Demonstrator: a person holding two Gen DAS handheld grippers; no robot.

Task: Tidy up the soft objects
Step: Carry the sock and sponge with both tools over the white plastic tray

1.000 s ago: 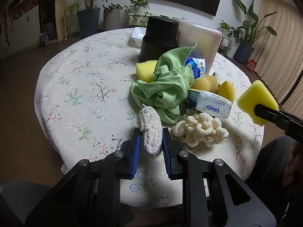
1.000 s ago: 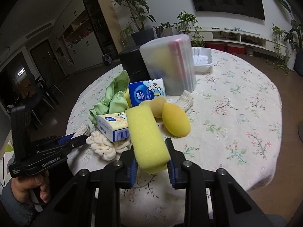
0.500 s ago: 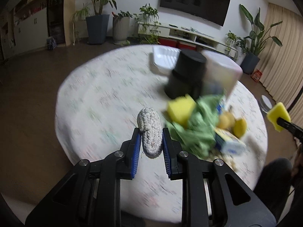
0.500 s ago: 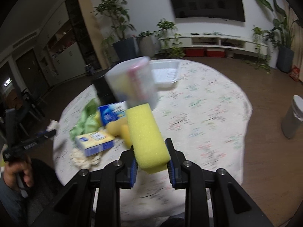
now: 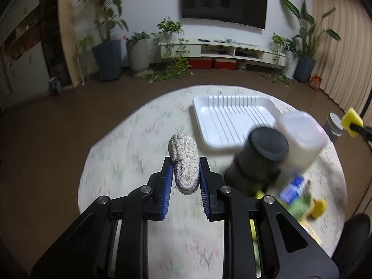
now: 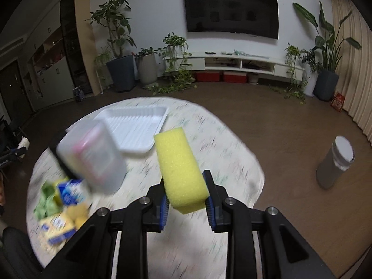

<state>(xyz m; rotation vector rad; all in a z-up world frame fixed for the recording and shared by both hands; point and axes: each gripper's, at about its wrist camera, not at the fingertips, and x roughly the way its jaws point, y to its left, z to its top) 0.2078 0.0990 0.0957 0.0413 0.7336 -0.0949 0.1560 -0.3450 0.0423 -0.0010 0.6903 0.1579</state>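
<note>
Sponge [image 6: 180, 169] pinched in my right hand-held gripper [image 6: 186, 200], woven scrubber [image 5: 184, 162] in my left hand-held gripper [image 5: 184, 186]; I'd lower both gently into the white tray [image 5: 209, 116] ahead.

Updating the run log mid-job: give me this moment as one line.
left gripper: shut on woven pad | right gripper: shut on sponge | both lifted above table | white tray: empty
</note>
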